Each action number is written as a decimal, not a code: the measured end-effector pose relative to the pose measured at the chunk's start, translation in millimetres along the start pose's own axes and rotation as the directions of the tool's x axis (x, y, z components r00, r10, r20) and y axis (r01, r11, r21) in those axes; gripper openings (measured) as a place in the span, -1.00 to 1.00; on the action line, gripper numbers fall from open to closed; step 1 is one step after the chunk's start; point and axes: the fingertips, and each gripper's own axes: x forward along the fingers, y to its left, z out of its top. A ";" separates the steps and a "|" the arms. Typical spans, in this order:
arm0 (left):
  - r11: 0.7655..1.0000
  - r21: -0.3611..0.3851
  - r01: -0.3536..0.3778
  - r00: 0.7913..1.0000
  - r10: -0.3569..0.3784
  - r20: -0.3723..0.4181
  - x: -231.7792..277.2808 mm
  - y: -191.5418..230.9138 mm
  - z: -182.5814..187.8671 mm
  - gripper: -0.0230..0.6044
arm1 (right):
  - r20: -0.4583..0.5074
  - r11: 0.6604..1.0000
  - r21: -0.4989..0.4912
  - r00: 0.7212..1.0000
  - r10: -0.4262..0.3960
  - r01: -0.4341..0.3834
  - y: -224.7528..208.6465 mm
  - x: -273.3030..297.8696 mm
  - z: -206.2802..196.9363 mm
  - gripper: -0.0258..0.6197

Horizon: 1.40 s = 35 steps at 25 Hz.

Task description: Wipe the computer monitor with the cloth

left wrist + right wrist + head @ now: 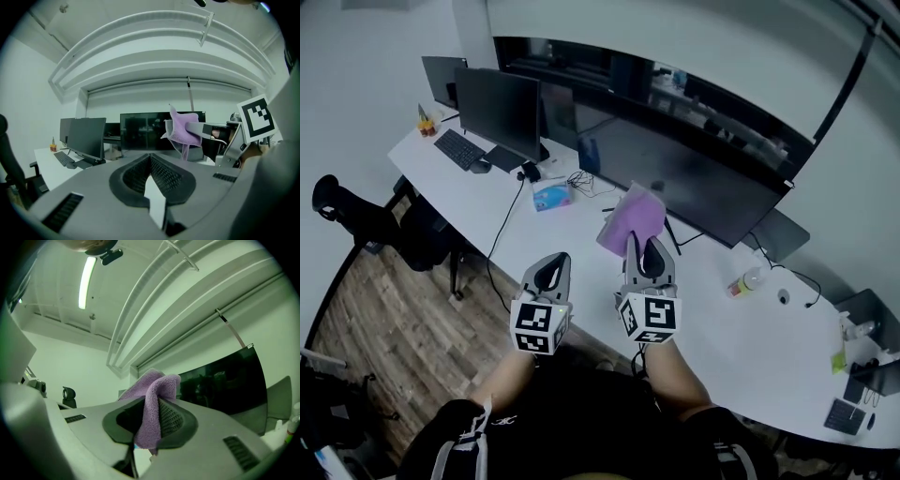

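Right tongs (648,248) clamped on purple cloth (630,220), ctr frame. Left tongs (551,274) pressed together, empty, just beside. Monitor (694,183) ahead, up-right of cloth, not touching; long axis slants upper left to lower right. Right tongs nearer.

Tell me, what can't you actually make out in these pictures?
- Head view: whether the cloth in the right gripper touches the monitor; the cloth covers that spot.
- Head view: the label on the bottle, too small.
- All views: dust or smears on the monitor, lost in its dark, reflecting screen.
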 end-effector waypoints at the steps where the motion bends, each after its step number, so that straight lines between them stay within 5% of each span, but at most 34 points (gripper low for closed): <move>1: 1.000 0.001 0.014 1.000 -0.014 0.005 4.9 0.4 1.3 -0.88 | 0.002 1.000 -0.002 1.000 -0.013 0.013 -3.5 2.3 0.1 -0.67; 19: 0.965 0.010 0.261 0.964 -0.261 0.052 114.4 82.9 28.1 -0.88 | 0.055 0.962 -0.120 0.969 -0.241 0.246 -4.4 109.9 7.7 -0.67; 35: 0.944 -0.007 0.329 0.941 -0.328 0.079 160.6 215.0 29.8 -0.88 | 0.168 0.907 -0.332 0.963 -0.212 0.258 47.4 296.9 64.7 -0.67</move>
